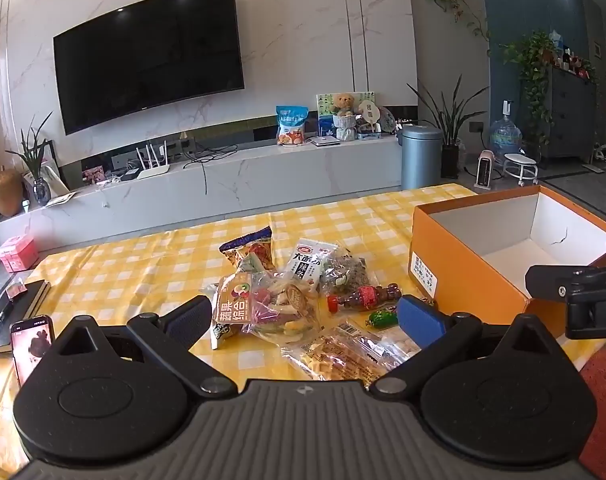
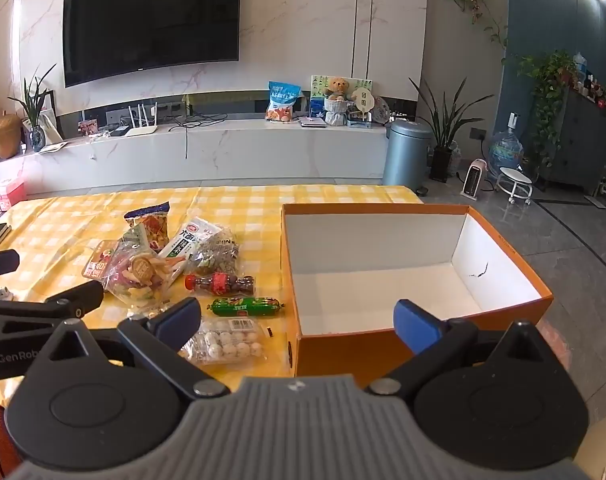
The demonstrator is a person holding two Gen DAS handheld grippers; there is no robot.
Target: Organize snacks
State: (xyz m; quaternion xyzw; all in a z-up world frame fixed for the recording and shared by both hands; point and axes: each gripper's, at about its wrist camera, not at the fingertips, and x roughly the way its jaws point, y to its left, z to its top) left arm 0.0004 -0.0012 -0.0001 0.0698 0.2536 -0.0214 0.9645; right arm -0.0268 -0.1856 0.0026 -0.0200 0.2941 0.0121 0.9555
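Right wrist view: box (image 2: 383, 344) is empty, snacks (image 2: 175, 264) all lie on table (image 2: 263, 208); both grippers' fingers apart, holding nothing

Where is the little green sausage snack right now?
In the right wrist view, the green sausage lies on the yellow checked cloth, just left of the orange box, between the small cola bottle behind it and the clear pack of white balls in front.
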